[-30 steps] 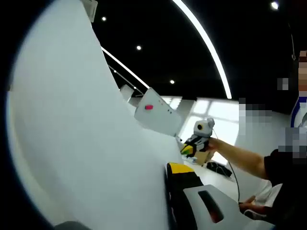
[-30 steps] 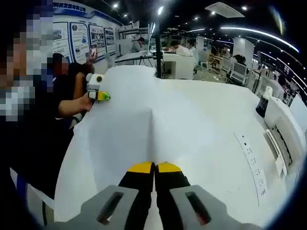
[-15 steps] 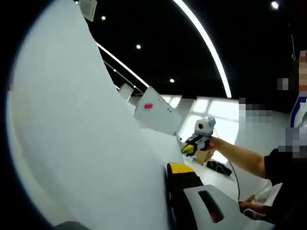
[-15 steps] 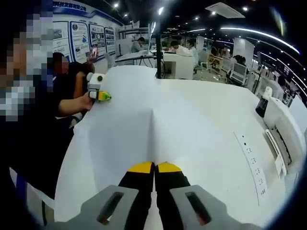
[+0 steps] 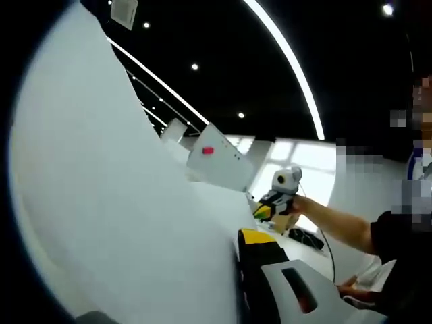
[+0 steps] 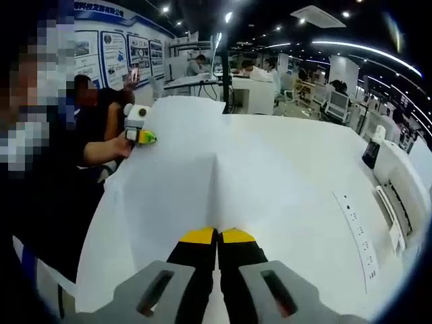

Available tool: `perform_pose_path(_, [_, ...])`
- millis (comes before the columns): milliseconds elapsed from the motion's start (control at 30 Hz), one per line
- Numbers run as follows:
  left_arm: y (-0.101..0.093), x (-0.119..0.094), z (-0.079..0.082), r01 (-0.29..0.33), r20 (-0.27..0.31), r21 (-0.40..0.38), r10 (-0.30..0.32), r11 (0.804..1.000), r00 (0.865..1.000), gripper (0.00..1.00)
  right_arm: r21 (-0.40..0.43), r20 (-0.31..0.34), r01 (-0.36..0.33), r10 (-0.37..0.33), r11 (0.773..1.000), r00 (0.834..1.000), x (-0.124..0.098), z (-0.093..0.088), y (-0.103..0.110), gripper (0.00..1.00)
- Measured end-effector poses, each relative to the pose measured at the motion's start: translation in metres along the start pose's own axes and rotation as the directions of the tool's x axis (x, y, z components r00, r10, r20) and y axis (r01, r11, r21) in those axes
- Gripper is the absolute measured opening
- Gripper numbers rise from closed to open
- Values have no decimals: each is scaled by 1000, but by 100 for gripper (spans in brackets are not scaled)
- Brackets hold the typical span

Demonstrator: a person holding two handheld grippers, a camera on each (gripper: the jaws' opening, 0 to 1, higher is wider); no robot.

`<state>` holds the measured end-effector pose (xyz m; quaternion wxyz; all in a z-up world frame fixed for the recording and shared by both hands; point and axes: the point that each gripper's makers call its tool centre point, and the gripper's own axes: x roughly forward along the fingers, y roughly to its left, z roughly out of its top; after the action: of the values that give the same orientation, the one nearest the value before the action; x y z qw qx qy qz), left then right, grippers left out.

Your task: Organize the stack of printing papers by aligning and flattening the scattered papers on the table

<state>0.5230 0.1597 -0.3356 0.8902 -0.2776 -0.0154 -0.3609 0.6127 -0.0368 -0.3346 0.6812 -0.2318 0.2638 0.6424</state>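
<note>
Both the right gripper and left gripper stay pinched shut on the papers, lifting them slightly higher off the bench for aligning.

Papers hide left gripper's near jaw — sheet's edges run out of frame.

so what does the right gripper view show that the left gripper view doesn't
Right gripper view alone: the white table spread out, a power strip on it, desks with people behind. Left gripper view alone: a dark ceiling with a long light strip. Both: the printing papers pinched by each tool, right tool shut at one edge, left tool at the other.
</note>
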Motion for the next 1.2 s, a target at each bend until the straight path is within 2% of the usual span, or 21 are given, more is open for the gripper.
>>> perform_pose_path(400, [-1,2,-4,7,-18,12,-7,1000,1000,18,-22,24,-33,34,999,999,19,14,4,0])
perform_pose_path(567, [-3,3,-6,18,-31,13,-18,1000,999,18,-30,65,-72,74,997,995,26,25,14,0])
perform_pose_path(967, [-6,3,-5,28,-28,6,-28,1000,999,20,-55,43,-106,108,993,993,51,32,21,0])
perform_pose_path(1200, [-8,4,-4,39,-24,0,-39,999,999,24,-38,88,-123,126,992,988,55,42,24,0])
